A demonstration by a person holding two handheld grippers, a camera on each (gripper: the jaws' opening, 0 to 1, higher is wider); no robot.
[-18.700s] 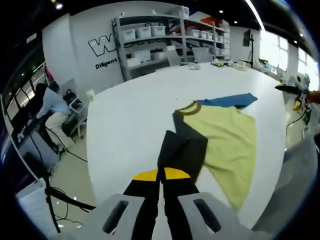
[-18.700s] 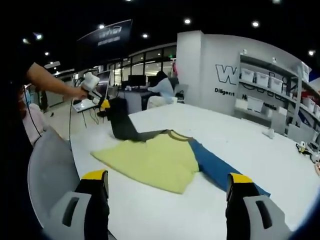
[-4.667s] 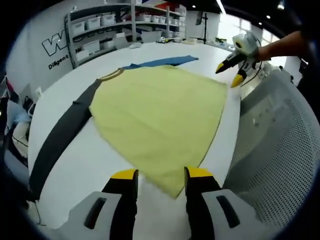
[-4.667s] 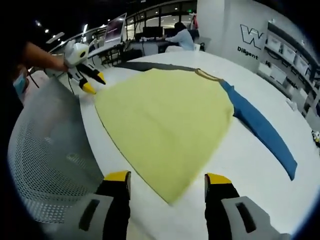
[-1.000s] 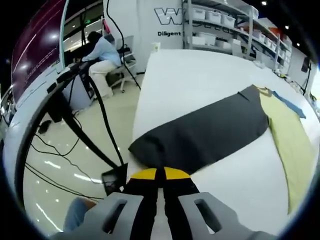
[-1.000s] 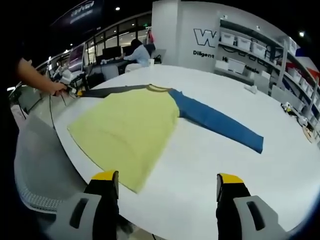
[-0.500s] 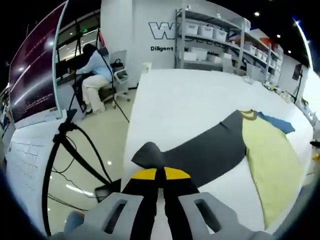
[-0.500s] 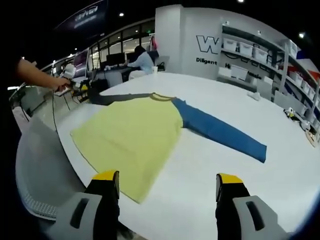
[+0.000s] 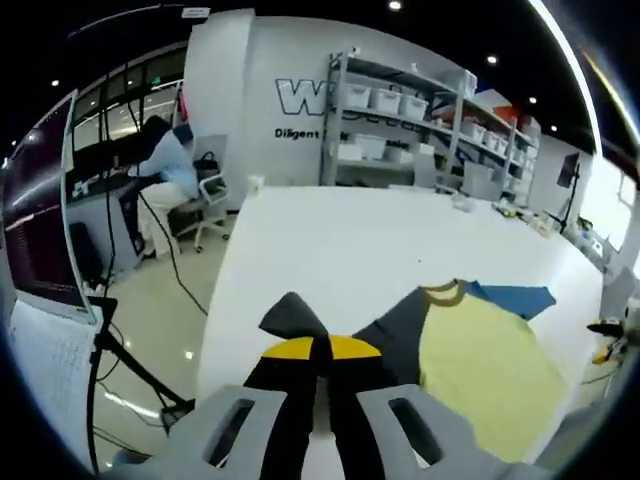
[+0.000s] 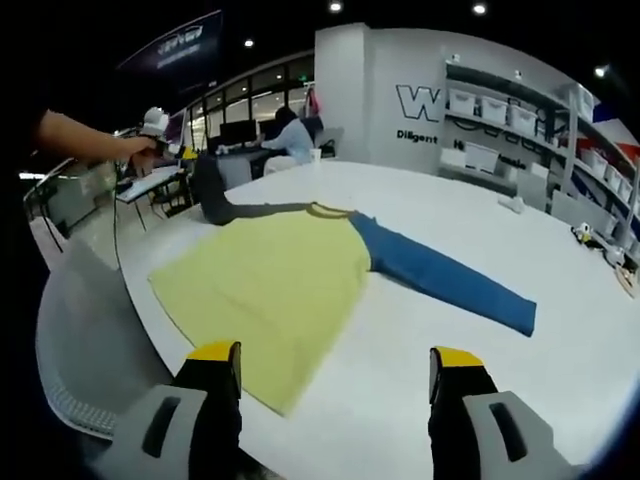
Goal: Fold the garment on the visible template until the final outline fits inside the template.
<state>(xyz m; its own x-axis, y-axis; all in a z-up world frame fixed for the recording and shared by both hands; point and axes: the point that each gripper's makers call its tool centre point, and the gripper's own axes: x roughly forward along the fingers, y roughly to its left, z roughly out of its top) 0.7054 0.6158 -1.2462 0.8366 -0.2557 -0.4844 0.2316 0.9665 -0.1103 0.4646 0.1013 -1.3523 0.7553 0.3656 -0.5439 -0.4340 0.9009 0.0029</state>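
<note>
a long-sleeved garment [image 10: 275,285] with a yellow-green body is seen spread on a white table [image 10: 560,390]. in the right gripper view the blue sleeve [image 10: 440,272] is laid flat, stretched out to the right of the body, and the dark grey sleeve [image 10: 215,195] is lifted off the table at the far left, its end pinched by the left gripper [image 10: 178,150], which is held in a person's hand [image 10: 135,148]. in the left gripper view the left gripper [image 9: 313,350] is seen clenched, jaws pressed together on the cuff of the dark grey sleeve [image 9: 300,320], with the sleeve running back to the collar [image 9: 441,292] and the yellow body [image 9: 490,370] lying to the right. the right gripper [image 10: 327,362] is held released, jaws wide apart, nothing between them, above the near edge of the table just before the hem of the garment. a grey mesh chair back [image 10: 85,330] is seen at the near left. shelves with bins [image 9: 420,105] and a seated person [image 9: 160,170] are seen far off. no template outline can be made out on the table.
</note>
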